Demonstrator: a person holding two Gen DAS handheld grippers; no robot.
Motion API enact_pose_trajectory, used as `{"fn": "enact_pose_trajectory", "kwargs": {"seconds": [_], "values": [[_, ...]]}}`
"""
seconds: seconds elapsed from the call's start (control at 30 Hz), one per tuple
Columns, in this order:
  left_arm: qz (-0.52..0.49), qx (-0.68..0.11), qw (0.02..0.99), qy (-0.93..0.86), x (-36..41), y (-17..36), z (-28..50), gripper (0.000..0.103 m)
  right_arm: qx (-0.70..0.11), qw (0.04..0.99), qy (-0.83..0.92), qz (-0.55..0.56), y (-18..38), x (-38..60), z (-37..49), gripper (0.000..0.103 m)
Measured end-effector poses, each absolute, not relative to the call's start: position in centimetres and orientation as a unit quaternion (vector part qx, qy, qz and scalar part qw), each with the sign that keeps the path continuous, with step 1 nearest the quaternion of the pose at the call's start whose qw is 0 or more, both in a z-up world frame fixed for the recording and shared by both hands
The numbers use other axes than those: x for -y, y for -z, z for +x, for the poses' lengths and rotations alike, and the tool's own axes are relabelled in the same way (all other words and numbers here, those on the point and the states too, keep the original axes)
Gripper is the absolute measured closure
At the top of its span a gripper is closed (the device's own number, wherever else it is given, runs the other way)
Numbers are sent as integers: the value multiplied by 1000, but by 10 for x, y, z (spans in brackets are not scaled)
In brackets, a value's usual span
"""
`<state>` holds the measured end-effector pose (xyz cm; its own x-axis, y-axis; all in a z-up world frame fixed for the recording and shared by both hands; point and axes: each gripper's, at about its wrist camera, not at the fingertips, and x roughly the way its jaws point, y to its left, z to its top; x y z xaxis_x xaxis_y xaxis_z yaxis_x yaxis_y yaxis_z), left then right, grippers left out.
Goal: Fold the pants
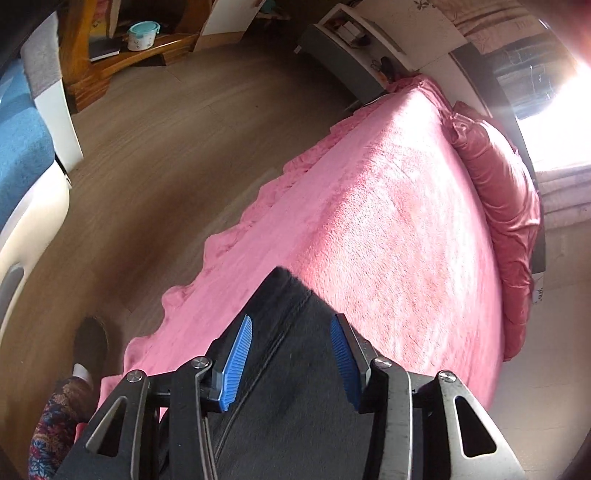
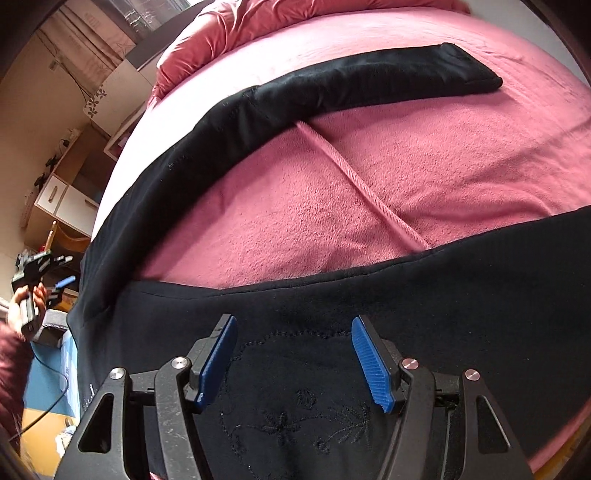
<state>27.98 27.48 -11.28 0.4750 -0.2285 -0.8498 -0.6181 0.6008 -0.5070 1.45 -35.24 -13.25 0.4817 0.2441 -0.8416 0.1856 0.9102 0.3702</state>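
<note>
Currently: black pants [image 2: 332, 302] spread on the pink bed [image 2: 406, 177], legs apart. My left gripper [image 1: 291, 354] and right gripper [image 2: 293, 360] hover agape, empty. Next, I judge: pinch one leg, fold across.

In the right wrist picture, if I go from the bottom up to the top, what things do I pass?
Right gripper → black pants with stitched flowers → pink blanket → the other pant leg → red pillow.

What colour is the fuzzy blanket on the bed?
Pink fuzzy blanket; the right wrist view shows it best.
</note>
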Motion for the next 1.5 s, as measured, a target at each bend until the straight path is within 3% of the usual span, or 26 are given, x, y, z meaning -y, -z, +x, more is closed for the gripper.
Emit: {"fn": "enact_pose_trajectory", "kwargs": {"seconds": [0.17, 0.23, 0.27, 0.33, 0.43, 0.73, 0.93, 1.13, 1.33, 1.5], "values": [[-408, -521, 735, -145, -270, 128, 302, 58, -517, 830, -12, 207, 138, 350, 21, 34], [-404, -528, 732, -147, -268, 132, 305, 63, -519, 830, -11, 204, 138, 349, 22, 34], [-392, -526, 740, -147, -265, 132, 307, 75, -519, 830, -11, 203, 138, 349, 23, 34], [-364, -522, 757, -148, -259, 128, 307, 86, -520, 830, -11, 201, 137, 349, 24, 34], [-348, -491, 787, -134, -251, 111, 296, 93, -518, 832, -13, 195, 134, 349, 27, 34], [-262, -378, 888, -1, -192, 11, 226, 94, -488, 858, -37, 160, 101, 329, 49, 34], [-234, -341, 907, 79, -161, -21, 162, 94, -480, 857, -64, 173, 88, 318, 77, 34], [-217, -334, 908, 127, -141, -19, 99, 95, -479, 850, -103, 193, 74, 297, 116, 35], [-223, -348, 900, 138, -136, -2, 60, 95, -479, 835, -134, 233, 65, 276, 166, 45], [-229, -343, 900, 143, -140, -5, 44, 95, -483, 821, -137, 273, 65, 260, 212, 48]]}}
